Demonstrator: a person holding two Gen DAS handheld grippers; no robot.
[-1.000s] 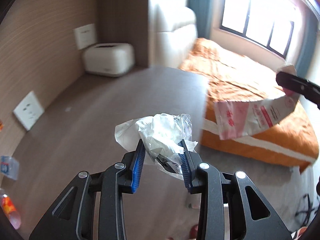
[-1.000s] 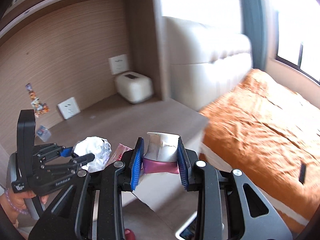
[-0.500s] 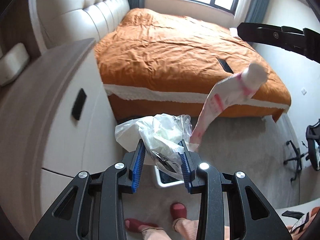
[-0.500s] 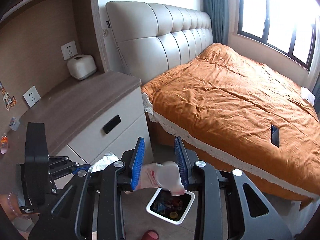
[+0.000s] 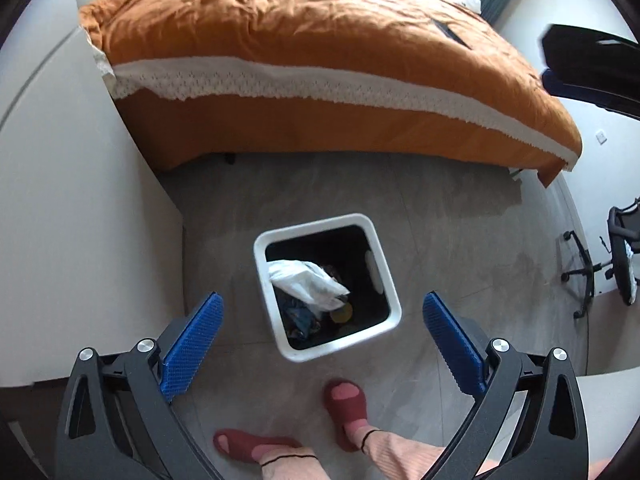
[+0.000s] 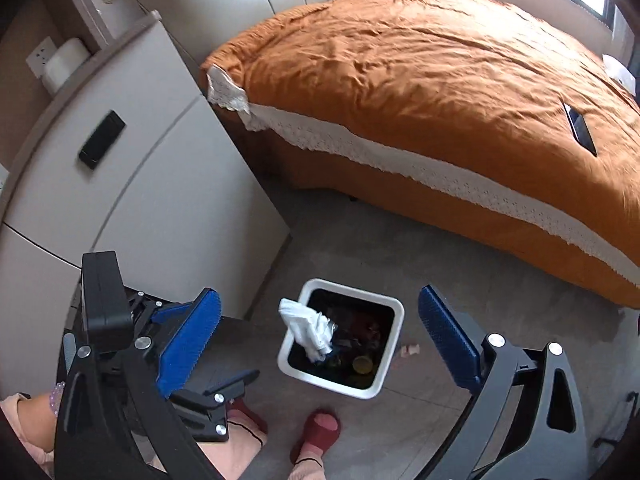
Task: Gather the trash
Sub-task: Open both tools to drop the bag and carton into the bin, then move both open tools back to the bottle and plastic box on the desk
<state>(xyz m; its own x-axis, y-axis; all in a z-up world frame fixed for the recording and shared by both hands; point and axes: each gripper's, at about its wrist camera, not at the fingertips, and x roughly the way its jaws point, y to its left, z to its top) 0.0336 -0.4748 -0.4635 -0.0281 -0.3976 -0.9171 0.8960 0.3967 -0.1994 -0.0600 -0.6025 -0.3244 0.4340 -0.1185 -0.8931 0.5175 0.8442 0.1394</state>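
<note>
A crumpled white plastic bag (image 5: pixel 306 285) lies at the top of a square white trash bin (image 5: pixel 384 276) that stands on the grey floor (image 5: pixel 460 220). In the left wrist view the bag sits inside the bin's dark opening, toward the side nearest the cabinet. In the right wrist view the same bag (image 6: pixel 310 330) reaches up past the bin's rim (image 6: pixel 394 344) on the cabinet side; whether it rests on the rim cannot be told. Under the bag are darker scraps and a round yellow piece (image 5: pixel 343 312), too small to identify.

The left gripper (image 5: pixel 322 340) hangs above the bin with its blue-padded fingers (image 5: pixel 192 350) spread wide and nothing between them. The right gripper (image 6: pixel 318 344) also looks down at the bin, its blue fingers (image 6: pixel 446 340) spread wide and holding nothing. The left gripper's black body shows in the right wrist view, on the cabinet side of the bin.

A small pale scrap (image 6: pixel 410 350) lies on the floor just beside the bin, on the side away from the cabinet. Two feet in dark red slippers (image 5: pixel 346 400) stand just in front of the bin. A pale cabinet (image 6: pixel 132 184) with a dark recessed handle (image 6: pixel 102 139) stands to one side of the bin. Beyond the bin is a bed with an orange cover (image 6: pixel 420 64) and a white lace trim, with a dark flat phone-like thing (image 6: pixel 579 128) lying on it. An office chair (image 5: pixel 612 256) stands well away from the bin.
</note>
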